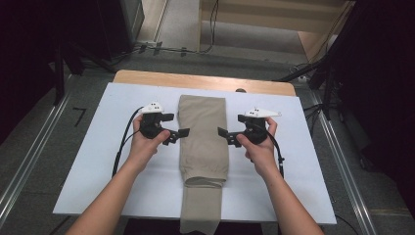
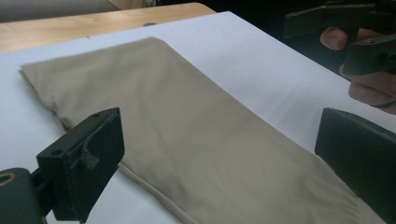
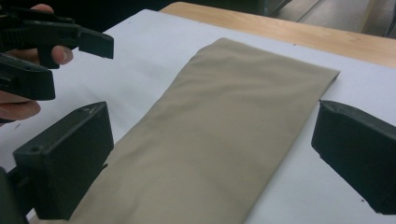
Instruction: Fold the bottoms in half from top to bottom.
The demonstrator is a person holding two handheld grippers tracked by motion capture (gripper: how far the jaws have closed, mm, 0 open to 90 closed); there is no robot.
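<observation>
A folded beige garment (image 1: 203,142) lies lengthwise down the middle of a white board (image 1: 93,166), and its near end hangs over the board's front edge. My left gripper (image 1: 175,125) is at the garment's left edge, jaws pointing at it and open. At the right edge my right gripper (image 1: 231,125) mirrors it, also open. In the left gripper view the garment (image 2: 187,116) lies beyond my left gripper (image 2: 224,158), and the right gripper (image 2: 338,39) shows at top right. The right gripper view has the garment (image 3: 233,107) past my right gripper (image 3: 212,158), with the left gripper (image 3: 65,60) at top left.
The white board rests on a wooden table (image 1: 195,81) whose far strip is bare. Metal rails (image 1: 29,156) run along the floor on both sides. Dark stands and cables (image 1: 313,73) stand behind the table at the right.
</observation>
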